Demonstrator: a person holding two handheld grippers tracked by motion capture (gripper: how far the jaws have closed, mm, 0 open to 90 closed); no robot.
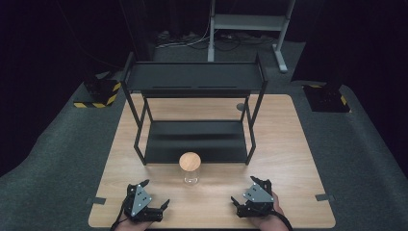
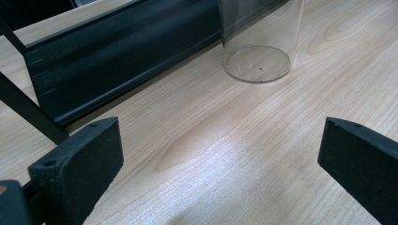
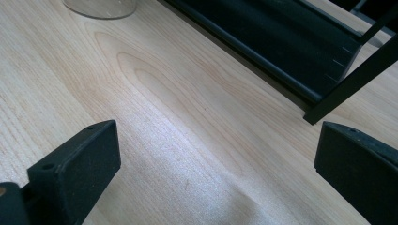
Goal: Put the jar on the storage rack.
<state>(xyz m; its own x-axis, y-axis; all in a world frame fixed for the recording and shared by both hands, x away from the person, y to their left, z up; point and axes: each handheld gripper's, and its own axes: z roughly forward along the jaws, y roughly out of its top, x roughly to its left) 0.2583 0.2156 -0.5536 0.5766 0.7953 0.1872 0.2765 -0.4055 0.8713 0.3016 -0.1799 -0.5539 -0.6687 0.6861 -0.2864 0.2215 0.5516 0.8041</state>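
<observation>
One glass jar (image 1: 190,169) with a wooden lid stands before one black two-tier rack (image 1: 195,115); left gripper (image 1: 156,196) and right gripper (image 1: 244,190) rest low on the table (image 1: 288,159), jaws spread, empty

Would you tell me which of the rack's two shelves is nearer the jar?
The lower shelf: its front edge sits just behind the jar at table level, while the upper shelf stands higher and farther back.

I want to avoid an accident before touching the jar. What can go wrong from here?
1. The glass jar is tall and narrow; a push from one open claw, the left claw or the right claw, might tip it.
2. The wooden lid might come off if gripped alone.
3. The black rack stands close behind, so the jar could strike it.
</observation>
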